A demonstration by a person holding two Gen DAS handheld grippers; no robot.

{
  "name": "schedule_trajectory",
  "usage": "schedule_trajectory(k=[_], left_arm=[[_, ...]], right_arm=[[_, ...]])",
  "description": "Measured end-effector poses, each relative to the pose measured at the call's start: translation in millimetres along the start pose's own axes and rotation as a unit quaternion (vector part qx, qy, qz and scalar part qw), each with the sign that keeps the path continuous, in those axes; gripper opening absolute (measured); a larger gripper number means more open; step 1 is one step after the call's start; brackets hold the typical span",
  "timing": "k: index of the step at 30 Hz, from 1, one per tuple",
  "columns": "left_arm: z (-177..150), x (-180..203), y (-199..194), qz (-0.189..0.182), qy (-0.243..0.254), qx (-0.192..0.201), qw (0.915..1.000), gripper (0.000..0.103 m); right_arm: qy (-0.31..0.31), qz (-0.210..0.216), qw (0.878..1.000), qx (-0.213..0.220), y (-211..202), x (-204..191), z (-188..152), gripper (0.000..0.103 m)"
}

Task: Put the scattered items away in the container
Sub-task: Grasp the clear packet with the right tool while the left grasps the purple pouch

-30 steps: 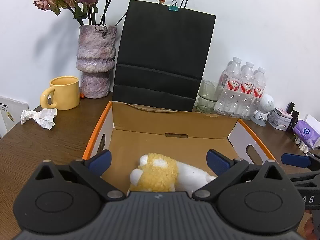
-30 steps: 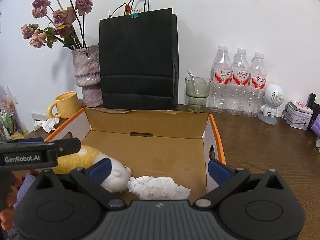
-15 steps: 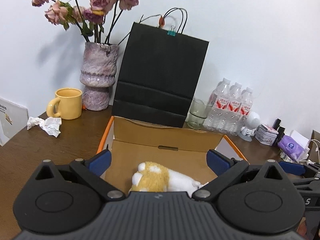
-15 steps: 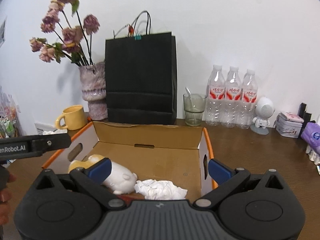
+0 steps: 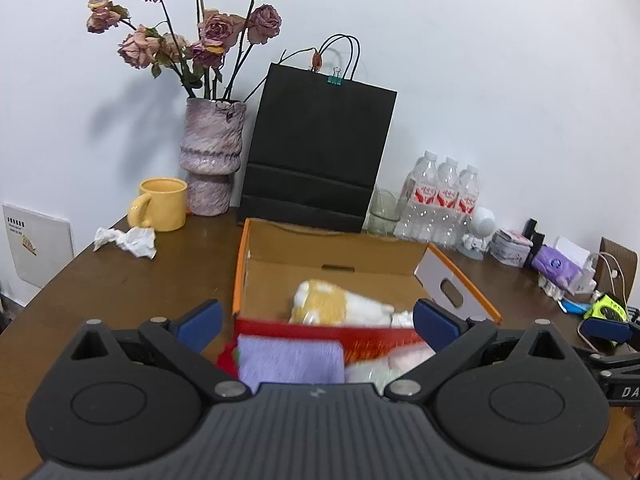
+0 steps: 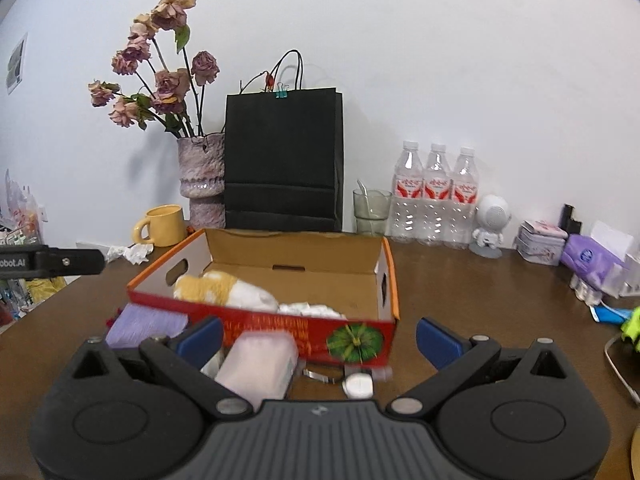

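An open cardboard box [image 5: 362,258] [image 6: 288,330] with orange rims and a red front wall stands mid-table. Inside lie a yellow-and-white plush toy [image 5: 340,306] [image 6: 224,288] and a crumpled white tissue [image 6: 312,309]. In front of the box lie a purple cloth [image 5: 290,360] [image 6: 146,326], a pale pink packet [image 6: 260,364] and a small metal watch [image 6: 358,385]. Another crumpled tissue [image 5: 128,240] [image 6: 130,253] lies by the yellow mug [image 5: 160,204]. My left gripper [image 5: 316,318] and right gripper [image 6: 318,336] are both open and empty, held back from the box.
A vase of dried roses [image 5: 212,160], a black paper bag [image 5: 316,152], a glass [image 6: 371,210], three water bottles [image 6: 436,196], a white figurine [image 6: 490,224], tins and a purple pack [image 6: 588,256] line the back and right. A cable [image 6: 620,364] lies at right.
Both grippers have pulled back and up from the box. The box's red front wall and the items in front of it have come into view.
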State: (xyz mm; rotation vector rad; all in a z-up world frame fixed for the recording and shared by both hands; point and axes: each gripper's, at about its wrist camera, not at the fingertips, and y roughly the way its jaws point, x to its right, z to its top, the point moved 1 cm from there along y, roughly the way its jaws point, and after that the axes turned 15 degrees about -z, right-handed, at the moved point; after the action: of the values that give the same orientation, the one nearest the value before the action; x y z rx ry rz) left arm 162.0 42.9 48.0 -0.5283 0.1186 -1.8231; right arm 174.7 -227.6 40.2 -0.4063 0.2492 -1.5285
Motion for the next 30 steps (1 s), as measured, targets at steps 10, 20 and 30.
schedule_trajectory(k=[10,20,30], left_arm=[[-47.0,-11.0,-36.7,0.008,-0.011,-0.027,0.9996,0.103],[-69.8,-10.6,-4.5,-0.01,-0.01,-0.075,0.9971,0.103],[-76.4,-20.3,47.5,0.02,-0.008,-0.114,0.9933,0.098]], right_arm=[[0.016,-0.016,0.999,-0.05,-19.2,11.9,-66.3,0.103],[0.016,-0.017,0.996,-0.089,5.7,4.2,-87.4,0.103],[0.015,-0.017,0.991,-0.134,43.0,2.9,-97.2,0.075]])
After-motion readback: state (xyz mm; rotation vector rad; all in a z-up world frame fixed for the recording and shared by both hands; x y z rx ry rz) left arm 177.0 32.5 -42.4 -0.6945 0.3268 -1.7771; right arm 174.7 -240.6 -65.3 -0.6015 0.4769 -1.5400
